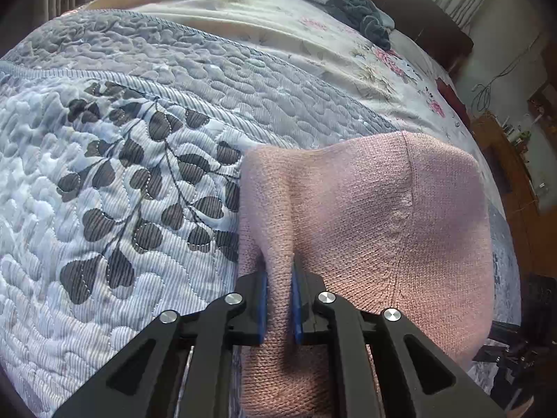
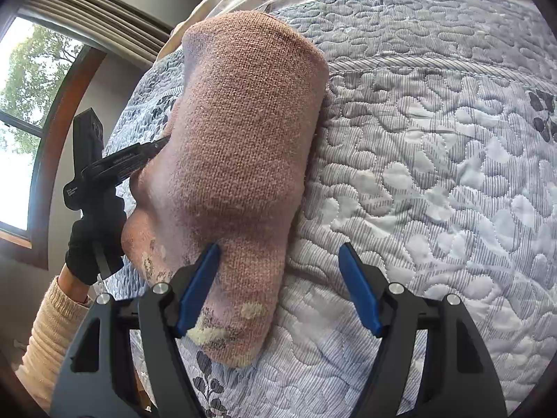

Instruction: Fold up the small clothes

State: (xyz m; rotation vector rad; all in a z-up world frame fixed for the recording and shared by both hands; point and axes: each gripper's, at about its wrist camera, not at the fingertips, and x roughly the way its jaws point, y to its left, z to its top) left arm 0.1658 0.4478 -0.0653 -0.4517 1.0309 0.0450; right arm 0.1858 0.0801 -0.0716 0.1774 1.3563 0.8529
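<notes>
Pink knit garment (image 1: 365, 216) pinched at near edge by left gripper (image 1: 280, 299), lifted for folding; right gripper (image 2: 278, 289) spread wide, empty.

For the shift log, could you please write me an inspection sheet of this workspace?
Surface: quilt with leaf print over a floral sheet on a bed.
Job's things: pink knit garment, partly folded.
Clutter: dark cloth bunched at the far side.
Grippers: left gripper shut on a garment fold; right gripper open, one of its fingers against the garment.
Cables: a wire along the wall.
Surroundings: window, wooden shelf.
</notes>
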